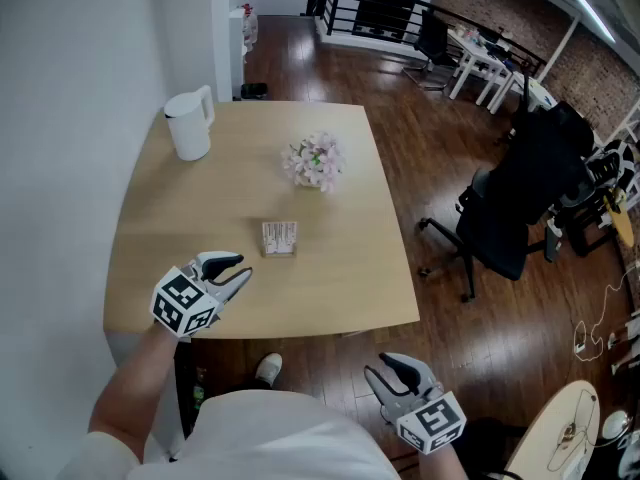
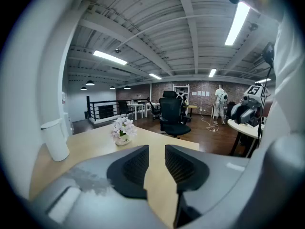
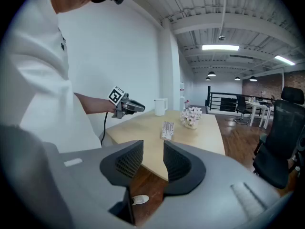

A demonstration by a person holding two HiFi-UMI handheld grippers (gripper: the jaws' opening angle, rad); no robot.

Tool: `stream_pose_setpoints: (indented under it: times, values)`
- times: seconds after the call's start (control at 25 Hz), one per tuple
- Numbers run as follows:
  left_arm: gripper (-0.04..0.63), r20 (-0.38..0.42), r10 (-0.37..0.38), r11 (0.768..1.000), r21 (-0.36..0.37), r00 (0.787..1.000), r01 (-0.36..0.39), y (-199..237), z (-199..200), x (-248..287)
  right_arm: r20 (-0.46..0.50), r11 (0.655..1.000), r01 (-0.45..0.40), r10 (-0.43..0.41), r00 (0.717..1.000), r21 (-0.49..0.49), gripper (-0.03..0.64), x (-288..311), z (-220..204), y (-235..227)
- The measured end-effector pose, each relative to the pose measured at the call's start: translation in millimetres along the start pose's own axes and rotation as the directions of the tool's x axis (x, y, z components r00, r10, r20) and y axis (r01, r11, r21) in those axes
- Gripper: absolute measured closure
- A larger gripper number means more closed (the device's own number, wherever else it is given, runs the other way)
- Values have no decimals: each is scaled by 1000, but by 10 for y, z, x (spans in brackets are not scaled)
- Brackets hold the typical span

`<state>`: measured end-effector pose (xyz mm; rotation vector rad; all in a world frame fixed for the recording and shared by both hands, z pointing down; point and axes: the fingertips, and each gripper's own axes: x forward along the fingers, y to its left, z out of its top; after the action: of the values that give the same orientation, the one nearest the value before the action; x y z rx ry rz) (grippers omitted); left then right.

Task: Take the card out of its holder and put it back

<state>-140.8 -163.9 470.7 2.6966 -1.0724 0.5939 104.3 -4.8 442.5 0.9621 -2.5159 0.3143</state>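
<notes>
1. Pale wood worktop (image 1: pixel 350 268) carries the card (image 1: pixel 279 235), which stands in its holder (image 1: pixel 280 253) near the middle. A pot of flowers (image 1: pixel 314 160) sits beyond it and a white jug (image 1: pixel 189 124) stands at the far left corner.
2. The left gripper (image 1: pixel 243 269) hovers over the near left part of the worktop, close to the card on its left. Its jaws are apart with nothing between them.
3. The right gripper (image 1: pixel 378 368) hangs off the near edge, above the wooden floor (image 1: pixel 470 338) and well apart from the card. Its jaws are also released and empty.
</notes>
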Motion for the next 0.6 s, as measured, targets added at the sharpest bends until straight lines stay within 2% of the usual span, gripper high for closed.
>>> stream_pose_setpoints:
  times: [0.16, 0.28, 0.4, 0.6]
  values:
    - [476, -60, -33, 998, 48, 998, 36, 647, -61, 467, 5, 998, 54, -54, 999, 17, 479, 341, 212, -159]
    - [468, -106, -86, 994, 58, 991, 93, 958, -198, 836, -3, 993, 109, -109, 994, 48, 479, 517, 276, -242]
    - [468, -160, -145, 986, 54, 976, 155, 1136, -384, 1180, -25, 982, 171, -170, 985, 79, 479, 567, 291, -281]
    - [460, -207, -248, 968, -3, 947, 253, 1199, -640, 1580, -77, 955, 263, -255, 964, 134, 479, 481, 250, -337]
